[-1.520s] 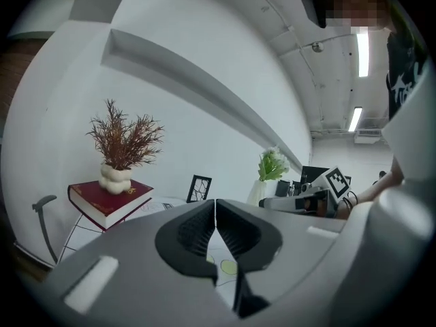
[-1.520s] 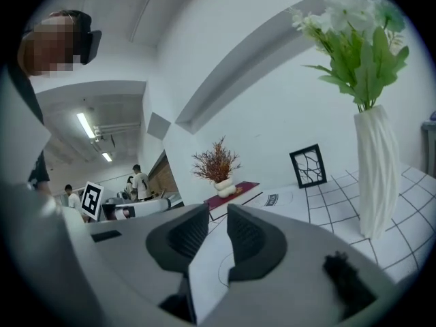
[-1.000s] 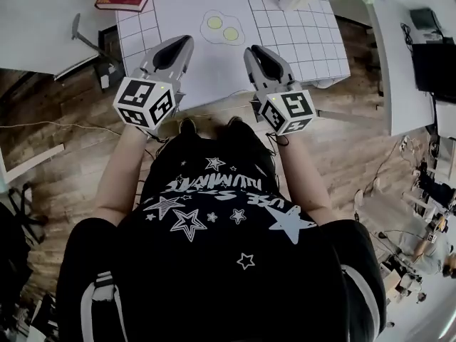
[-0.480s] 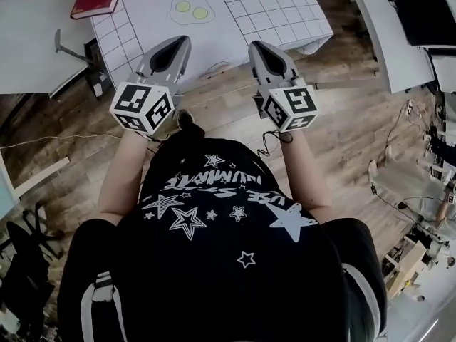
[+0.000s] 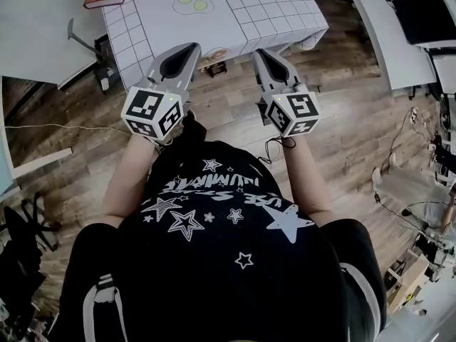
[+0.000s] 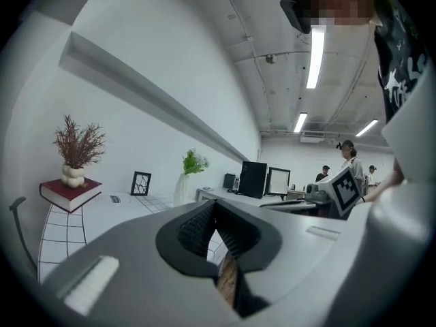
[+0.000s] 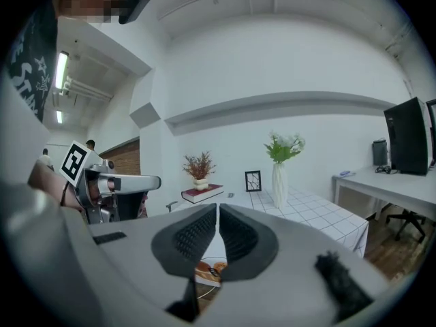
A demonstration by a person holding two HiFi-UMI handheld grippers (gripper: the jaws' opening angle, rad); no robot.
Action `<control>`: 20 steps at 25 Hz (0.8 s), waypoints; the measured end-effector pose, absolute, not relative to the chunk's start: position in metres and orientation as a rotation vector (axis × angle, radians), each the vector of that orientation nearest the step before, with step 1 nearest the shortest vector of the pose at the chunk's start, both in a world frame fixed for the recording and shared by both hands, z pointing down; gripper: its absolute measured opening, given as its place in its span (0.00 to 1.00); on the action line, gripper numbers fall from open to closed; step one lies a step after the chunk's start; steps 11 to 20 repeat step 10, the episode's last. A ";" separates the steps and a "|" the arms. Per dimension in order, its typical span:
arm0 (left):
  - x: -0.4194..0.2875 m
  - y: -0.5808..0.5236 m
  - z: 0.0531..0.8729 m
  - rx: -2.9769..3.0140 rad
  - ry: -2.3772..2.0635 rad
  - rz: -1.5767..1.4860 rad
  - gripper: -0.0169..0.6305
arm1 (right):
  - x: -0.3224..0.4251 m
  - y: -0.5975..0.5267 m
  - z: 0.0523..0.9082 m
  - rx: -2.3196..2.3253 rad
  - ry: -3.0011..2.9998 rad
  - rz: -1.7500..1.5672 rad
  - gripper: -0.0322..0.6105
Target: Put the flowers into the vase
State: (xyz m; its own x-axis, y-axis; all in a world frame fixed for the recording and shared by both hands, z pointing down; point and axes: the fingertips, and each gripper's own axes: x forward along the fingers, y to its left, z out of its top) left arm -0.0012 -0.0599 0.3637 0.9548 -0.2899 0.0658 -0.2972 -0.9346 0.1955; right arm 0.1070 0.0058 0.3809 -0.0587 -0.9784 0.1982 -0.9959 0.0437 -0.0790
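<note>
The flowers point(image 7: 281, 147) stand in the white vase point(image 7: 278, 186), well back on the checked table point(image 7: 320, 213). The person holds both grippers out side by side, roughly level, with their tips near the table's front edge. The left gripper point(image 5: 191, 48) is pressed together and empty. The right gripper point(image 5: 258, 53) has just been closing to a slit, with nothing between its jaws. Open wooden floor point(image 5: 235, 116) lies beneath the arms.

**White Workroom, Wooden Floor**

A brown wooden plank floor point(image 5: 342, 84) ran beneath a white table with a grid-lined cloth point(image 5: 278, 13). Plain white walls point(image 7: 272, 67) rose behind. Long ceiling strip lights point(image 6: 315, 56) glowed, and black monitors point(image 6: 253, 179) lined a white desk point(image 6: 227, 195).
</note>
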 end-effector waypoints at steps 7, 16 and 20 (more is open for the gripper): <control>-0.025 -0.029 0.364 2.913 -0.504 0.039 0.04 | 0.088 0.036 0.386 2.086 -2.241 0.307 0.09; -0.032 -0.048 0.368 2.914 -0.516 0.035 0.04 | 0.083 0.019 0.388 2.088 -2.231 0.305 0.08; -0.032 -0.048 0.368 2.914 -0.516 0.035 0.04 | 0.083 0.019 0.388 2.088 -2.231 0.305 0.08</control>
